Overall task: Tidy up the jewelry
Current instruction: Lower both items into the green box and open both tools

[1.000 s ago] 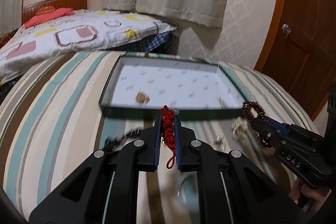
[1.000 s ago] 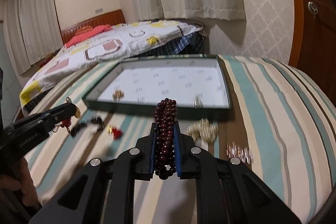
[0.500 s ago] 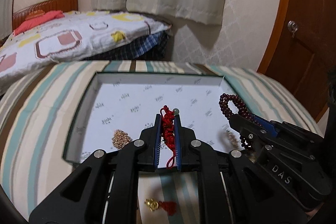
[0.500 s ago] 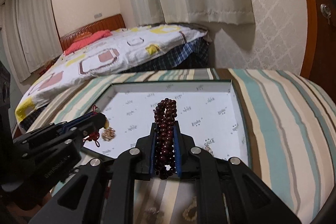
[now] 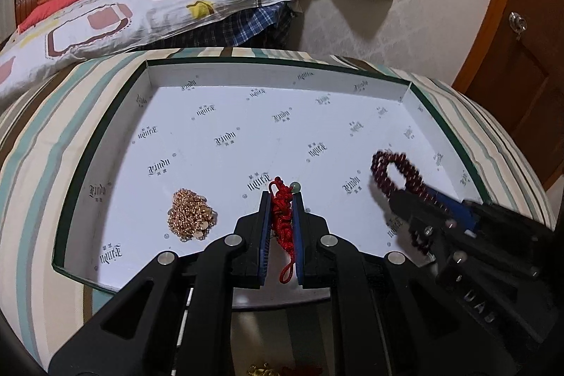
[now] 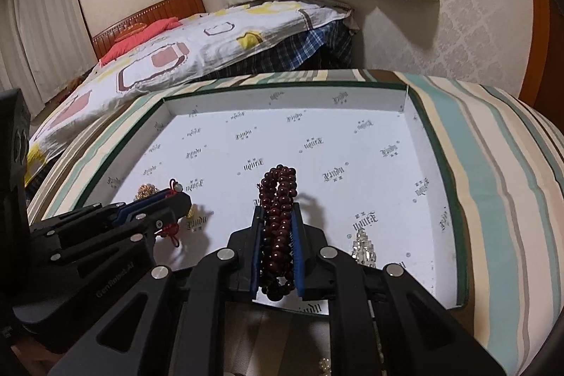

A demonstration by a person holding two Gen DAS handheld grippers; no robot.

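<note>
Left gripper (image 5: 282, 199) clamps a red cord charm (image 5: 282, 217) at frame centre; right gripper (image 6: 278, 210) clamps a dark bead bracelet (image 6: 278, 199), both over the white tray (image 5: 352, 83). Gold chain (image 5: 190, 214) lies lower left in it.

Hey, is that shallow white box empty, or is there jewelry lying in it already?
Not empty. A gold chain pile and a small silver piece already lie on the box floor.

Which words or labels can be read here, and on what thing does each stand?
"DAS": on the right gripper body, seen upside down.
Repeated logo print lining the box: upside down and stylised, not surely readable.
Lettering on the left gripper body: too blurred.
</note>
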